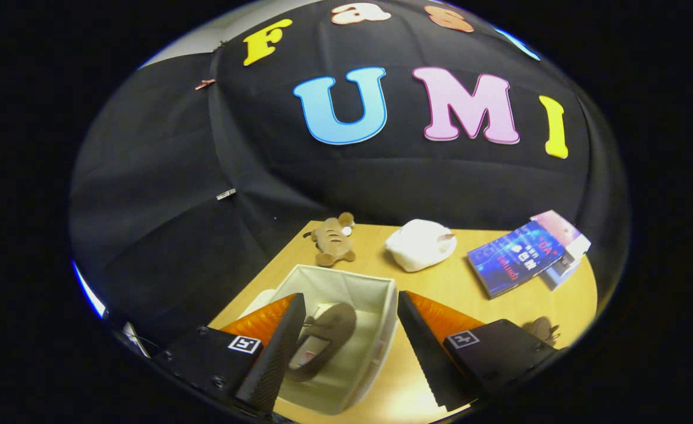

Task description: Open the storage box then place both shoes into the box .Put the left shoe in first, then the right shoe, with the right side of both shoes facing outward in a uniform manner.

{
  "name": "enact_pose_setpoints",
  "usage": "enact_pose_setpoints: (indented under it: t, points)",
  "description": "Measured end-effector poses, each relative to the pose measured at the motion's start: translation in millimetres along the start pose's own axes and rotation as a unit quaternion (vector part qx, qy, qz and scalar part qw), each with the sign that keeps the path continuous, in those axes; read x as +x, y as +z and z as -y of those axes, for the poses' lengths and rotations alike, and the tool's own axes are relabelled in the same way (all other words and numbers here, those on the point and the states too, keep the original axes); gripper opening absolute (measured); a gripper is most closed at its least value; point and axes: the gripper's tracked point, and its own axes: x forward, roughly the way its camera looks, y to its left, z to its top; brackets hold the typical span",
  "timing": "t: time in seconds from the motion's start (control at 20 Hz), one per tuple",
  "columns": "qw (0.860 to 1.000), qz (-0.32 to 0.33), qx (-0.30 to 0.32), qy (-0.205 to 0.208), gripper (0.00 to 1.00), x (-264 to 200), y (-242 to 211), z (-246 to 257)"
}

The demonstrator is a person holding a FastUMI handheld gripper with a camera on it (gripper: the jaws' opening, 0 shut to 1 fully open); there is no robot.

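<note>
Gripper (351,347) hangs wide open over the storage box (346,282), fingers gripping nothing. One brown shoe (323,338) lies inside the box, seen between the fingers. The other shoe (541,328) peeks out beside the right finger on the wooden table (458,282). Beyond: plush toy (332,238), white cloth bundle (420,243), blue book (514,256).

1. Black cloth wall (164,194) hangs behind, creased and pinned with clips.
2. A light wooden desk (452,282) stands before it.
3. A pale strip of room wall (205,35) shows above the cloth.
</note>
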Motion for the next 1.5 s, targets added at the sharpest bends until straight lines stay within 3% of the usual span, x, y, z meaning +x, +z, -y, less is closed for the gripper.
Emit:
enact_pose_setpoints:
  t: [0.2,0.55,0.85,1.15,1.5]
  points:
    - [0.998,0.007,-0.049,-0.034,0.98,-41.4,-6.4,62.3]
    - [0.989,-0.002,-0.071,-0.129,0.96,-97.2,-32.4,186.4]
    - [0.978,-0.049,-0.065,-0.194,0.94,-130.3,-79.9,280.9]
    - [0.969,-0.116,-0.060,-0.210,0.95,-132.5,-147.2,335.4]
    - [0.958,-0.179,-0.063,-0.216,0.85,-113.0,-206.4,370.4]
